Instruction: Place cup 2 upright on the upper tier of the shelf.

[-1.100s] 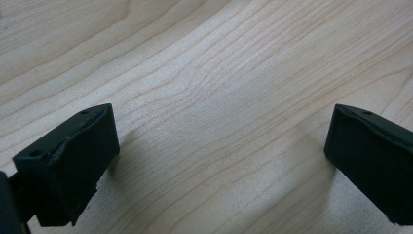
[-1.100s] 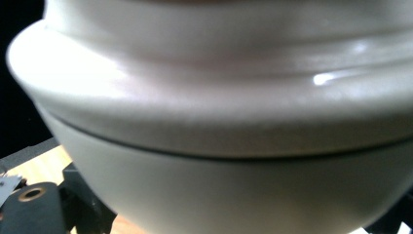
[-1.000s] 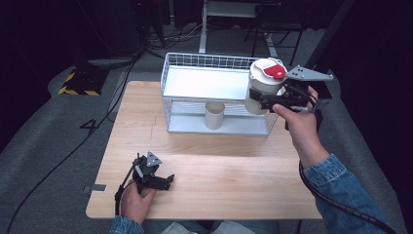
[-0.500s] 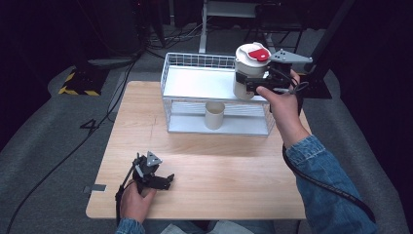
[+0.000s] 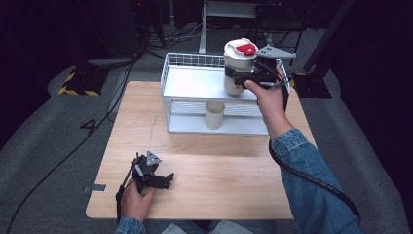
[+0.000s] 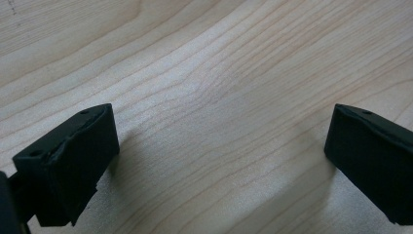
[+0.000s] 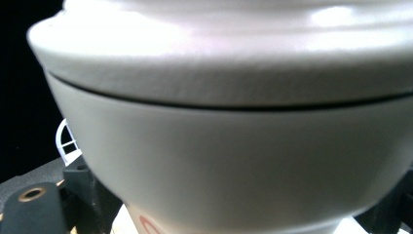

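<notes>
The right gripper [image 5: 243, 78], a black two-jaw tool with a grey three-cornered plate on top, is clamped around the smooth side of a white lidded cup with a red mark on its lid [image 5: 238, 63]. The cup is tapered, wider at the top, with a matt, paper-like wall and a glossier domed lid whose rim overhangs the body. It is held upright above the right part of the top shelf of a white wire rack with two flat shelves [image 5: 195, 85]; whether its base touches the shelf cannot be told. In the right gripper view the cup [image 7: 234, 161] sits very close, a thin dark seam runs between lid and wall, and part of a red printed ring shows near the base.

The rack has thin wire railings around a flat, pale upper shelf and stands at the far edge of a light wooden table with visible grain [image 5: 219, 170]. On its lower shelf stands a plain beige cylindrical cup, open at the top [image 5: 214, 115], upright and well apart from the held cup.

The left gripper [image 5: 158, 179] rests low on the near left part of the table in the person's hand. Its blocky black jaws stand wide apart over bare wood [image 6: 219, 122], with nothing between them.
</notes>
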Demonstrator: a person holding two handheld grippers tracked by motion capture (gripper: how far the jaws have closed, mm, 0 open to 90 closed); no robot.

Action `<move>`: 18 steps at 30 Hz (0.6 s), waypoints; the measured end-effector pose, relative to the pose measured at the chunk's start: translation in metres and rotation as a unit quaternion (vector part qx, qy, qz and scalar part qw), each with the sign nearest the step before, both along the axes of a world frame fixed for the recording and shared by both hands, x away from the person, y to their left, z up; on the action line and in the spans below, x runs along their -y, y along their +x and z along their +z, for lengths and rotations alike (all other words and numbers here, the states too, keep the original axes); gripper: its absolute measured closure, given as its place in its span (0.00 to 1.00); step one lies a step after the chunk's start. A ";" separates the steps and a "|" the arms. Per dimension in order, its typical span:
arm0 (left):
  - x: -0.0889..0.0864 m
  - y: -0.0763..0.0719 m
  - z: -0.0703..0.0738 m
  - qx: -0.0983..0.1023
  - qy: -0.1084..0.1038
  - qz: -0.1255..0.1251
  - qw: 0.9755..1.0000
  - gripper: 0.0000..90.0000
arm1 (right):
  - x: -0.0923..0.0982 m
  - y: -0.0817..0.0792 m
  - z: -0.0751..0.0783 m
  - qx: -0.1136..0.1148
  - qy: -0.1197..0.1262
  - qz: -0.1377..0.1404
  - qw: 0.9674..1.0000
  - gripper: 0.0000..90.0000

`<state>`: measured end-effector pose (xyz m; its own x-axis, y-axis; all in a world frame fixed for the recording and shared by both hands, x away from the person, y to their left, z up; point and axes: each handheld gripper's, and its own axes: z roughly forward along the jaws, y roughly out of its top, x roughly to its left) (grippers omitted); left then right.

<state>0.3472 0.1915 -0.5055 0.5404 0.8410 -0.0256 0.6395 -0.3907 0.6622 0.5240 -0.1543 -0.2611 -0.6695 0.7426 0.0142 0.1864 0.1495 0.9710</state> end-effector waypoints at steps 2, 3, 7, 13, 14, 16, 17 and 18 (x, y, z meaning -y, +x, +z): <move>0.000 0.000 0.000 -0.001 -0.002 0.000 1.000 0.00 | -0.004 0.003 -0.003 -0.002 0.001 -0.001 1.000 0.13; 0.000 0.000 0.000 -0.001 -0.002 0.000 1.000 0.00 | -0.006 0.004 -0.004 -0.003 0.001 -0.002 1.000 0.13; 0.000 0.000 0.000 -0.001 -0.002 0.000 1.000 0.00 | -0.012 0.009 -0.009 -0.007 0.000 -0.007 1.000 0.13; 0.000 0.000 0.000 0.000 -0.002 0.001 1.000 0.00 | -0.018 0.015 -0.013 -0.011 0.008 -0.015 1.000 0.13; 0.000 0.000 0.000 0.000 -0.002 0.000 1.000 0.00 | -0.019 0.017 -0.013 -0.012 0.009 -0.015 1.000 0.13; 0.000 0.000 0.000 0.000 -0.002 0.000 1.000 0.00 | -0.020 0.019 -0.015 -0.012 0.009 -0.017 1.000 0.13; 0.000 0.000 0.000 0.000 -0.002 0.000 1.000 0.00 | -0.022 0.020 -0.015 -0.012 0.008 -0.018 1.000 0.13; 0.000 0.000 0.000 0.000 -0.002 0.000 1.000 0.00 | -0.023 0.021 -0.016 -0.012 0.006 -0.018 1.000 0.13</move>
<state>0.3472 0.1914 -0.5058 0.5397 0.8414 -0.0291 0.6398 -0.3874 0.6638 0.5448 -0.1316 -0.2772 -0.6421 0.7656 0.0395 0.2149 0.1302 0.9679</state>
